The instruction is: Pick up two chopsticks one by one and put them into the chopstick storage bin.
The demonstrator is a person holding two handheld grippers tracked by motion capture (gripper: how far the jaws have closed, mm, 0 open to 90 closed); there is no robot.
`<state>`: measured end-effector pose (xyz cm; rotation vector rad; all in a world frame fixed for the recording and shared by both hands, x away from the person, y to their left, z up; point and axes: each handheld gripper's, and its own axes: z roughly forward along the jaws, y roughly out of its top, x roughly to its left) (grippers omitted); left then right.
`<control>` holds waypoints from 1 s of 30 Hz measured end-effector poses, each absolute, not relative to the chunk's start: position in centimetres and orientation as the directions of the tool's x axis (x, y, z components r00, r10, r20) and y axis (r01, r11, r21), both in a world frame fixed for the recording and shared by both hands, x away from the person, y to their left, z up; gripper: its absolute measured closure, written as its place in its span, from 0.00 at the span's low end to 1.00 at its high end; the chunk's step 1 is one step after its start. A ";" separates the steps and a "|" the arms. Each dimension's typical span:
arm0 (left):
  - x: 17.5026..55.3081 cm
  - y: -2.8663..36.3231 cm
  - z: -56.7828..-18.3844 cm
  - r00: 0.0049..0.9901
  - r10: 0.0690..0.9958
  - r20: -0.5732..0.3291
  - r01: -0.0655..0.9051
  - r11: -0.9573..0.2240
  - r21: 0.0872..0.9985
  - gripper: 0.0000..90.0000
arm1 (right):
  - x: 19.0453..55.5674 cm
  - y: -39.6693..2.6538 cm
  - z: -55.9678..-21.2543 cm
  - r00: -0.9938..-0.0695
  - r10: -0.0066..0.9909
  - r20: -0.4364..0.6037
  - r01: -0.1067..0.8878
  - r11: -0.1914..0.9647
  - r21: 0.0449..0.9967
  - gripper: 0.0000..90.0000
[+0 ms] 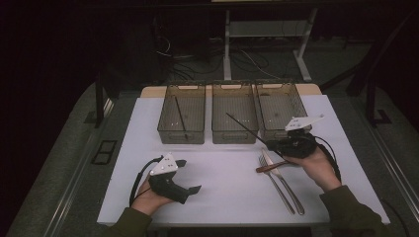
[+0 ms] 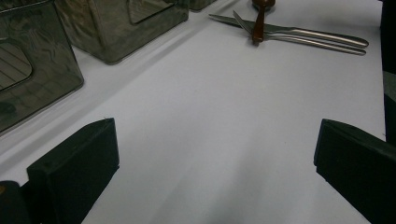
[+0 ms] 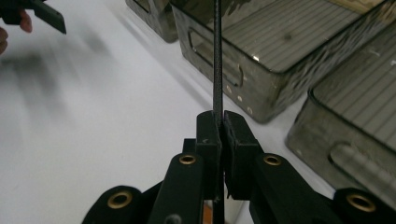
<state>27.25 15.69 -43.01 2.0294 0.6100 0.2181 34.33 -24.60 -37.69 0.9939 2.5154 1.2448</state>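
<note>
Black and thin, a long chopstick (image 3: 217, 60) is clamped between the closed jaws of the right hand-held gripper (image 1: 274, 144), its shaft running up and away from the pads toward the middle bin. Just below that hand-held gripper, on the white tabletop (image 1: 222, 192), a brown wooden-handled utensil (image 1: 271, 167) is seen lying across a stainless steel fork (image 1: 274, 183) and a stainless steel knife (image 1: 284, 181), which rest side by side. To its left, well apart, the left hand-held gripper (image 1: 190, 175) is held low over the tabletop with its jaws spread wide and nothing between them. Beyond the right hand-held gripper, three smoky translucent plastic bins are set in a row: the right bin (image 1: 291, 98) just behind it, the middle bin (image 1: 233, 129) ahead of the chopstick tip, and the left bin (image 1: 193, 133) farthest off, in which a second black chopstick (image 1: 180, 116) is laid.
</note>
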 end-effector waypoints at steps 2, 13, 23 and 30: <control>27.3 15.7 -43.0 0.858 0.505 -0.093 0.332 -0.406 0.851 0.00 | 34.9 -24.1 -37.4 -0.761 0.633 0.142 0.496 0.427 0.756 0.94; 27.3 15.7 -43.0 0.860 0.502 -0.091 0.328 -0.407 0.853 0.00 | 38.2 -20.4 -35.8 -0.744 0.652 0.149 0.518 0.420 0.746 0.94; 27.3 15.7 -42.9 0.860 0.502 -0.094 0.329 -0.402 0.855 0.00 | 41.3 -16.3 -35.1 -0.728 0.666 0.164 0.542 0.412 0.732 0.94; 27.3 15.7 -42.9 0.861 0.502 -0.088 0.321 -0.402 0.857 0.00 | 43.3 -13.5 -35.0 -0.708 0.685 0.170 0.564 0.404 0.720 0.94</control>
